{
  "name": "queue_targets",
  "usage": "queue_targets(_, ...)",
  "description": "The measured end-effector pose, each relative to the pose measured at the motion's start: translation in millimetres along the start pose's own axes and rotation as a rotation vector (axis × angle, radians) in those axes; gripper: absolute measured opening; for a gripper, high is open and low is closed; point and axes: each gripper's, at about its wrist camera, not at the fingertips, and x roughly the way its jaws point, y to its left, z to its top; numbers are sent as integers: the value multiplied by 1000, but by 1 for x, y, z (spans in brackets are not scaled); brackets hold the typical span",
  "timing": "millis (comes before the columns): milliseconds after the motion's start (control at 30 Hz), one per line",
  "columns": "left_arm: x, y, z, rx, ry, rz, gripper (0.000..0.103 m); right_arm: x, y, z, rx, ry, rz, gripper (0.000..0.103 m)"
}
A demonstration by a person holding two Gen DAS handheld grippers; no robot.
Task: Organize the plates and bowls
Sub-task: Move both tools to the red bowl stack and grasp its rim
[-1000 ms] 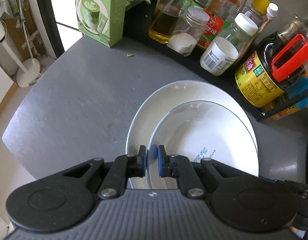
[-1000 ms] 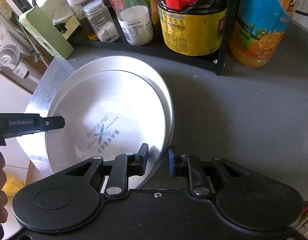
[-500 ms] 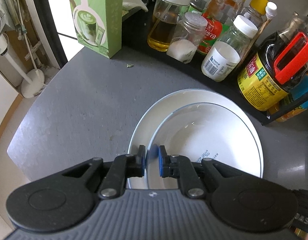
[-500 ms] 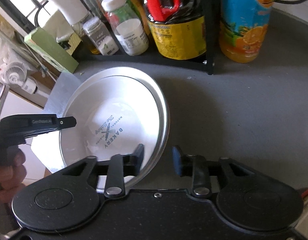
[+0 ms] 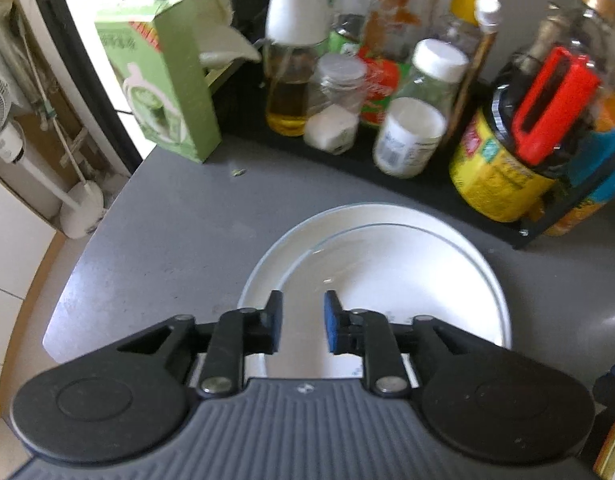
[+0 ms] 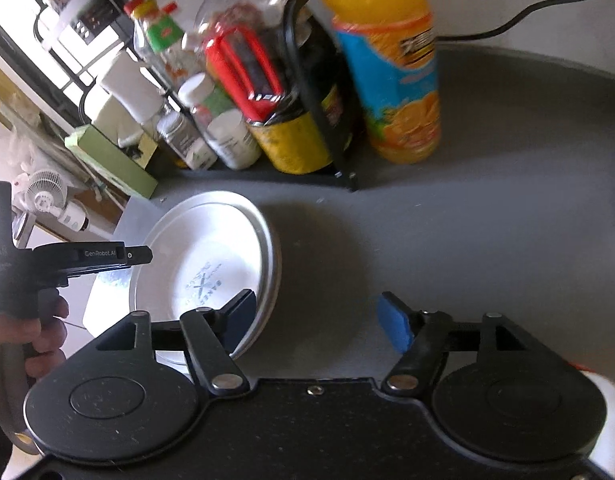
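Note:
Two white plates lie stacked on the grey counter: a smaller plate [image 5: 407, 280] with a printed bakery mark sits inside a wider plate [image 5: 263, 280]. My left gripper [image 5: 301, 316] hovers over the stack's near rim; its jaws are opening and the blue pads touch nothing. In the right wrist view the stack [image 6: 219, 256] lies at the left, and the left gripper [image 6: 139, 256], held by a hand [image 6: 27, 332], reaches over its far side. My right gripper [image 6: 317, 312] stands off the stack's right edge over bare counter, its jaws opening wide with nothing between them.
A black rack [image 5: 427, 196] behind the plates holds several bottles and jars, among them a dark jug with a red handle [image 5: 547, 108]. A green carton [image 5: 163, 92] stands at the back left. An orange juice bottle [image 6: 391, 72] stands beside the rack. The counter's rounded edge [image 5: 67, 280] drops off at the left.
The left gripper, shut on the smaller plate's rim before, has let go and lifted back. The right gripper has opened wide and drawn away up and to the right. The plates stay stacked.

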Motion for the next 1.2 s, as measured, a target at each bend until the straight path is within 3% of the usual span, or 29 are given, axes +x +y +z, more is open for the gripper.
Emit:
queue_targets(100,-10,-17,1,1,3,-31,45,-17,-16,-3,9,-23,4,79)
queue_targets(200,-24,-38,-1,10,1,-86,61,-34,-34,-8,15,-41,-7,80)
queue_targets(300,-37,-64,-7,32,2,-139,74,-50,-52,-14,37,-57,-32,90)
queue_targets(533,-58,-130,-31,135,29,-267,79,-81,-102,-32,104,-87,-87,91)
queue_targets(733,-63,-175,-54,210,64,-324,80,-94,-136,-52,156,-89,-125,91)
queue_targets(1100,-58,-223,-86,285,125,-376,80,-89,-180,-82,196,-24,-132,91)
queue_targets(1200,-56,-227,-90,284,127,-357,80,-81,-189,-87,205,5,-116,91)
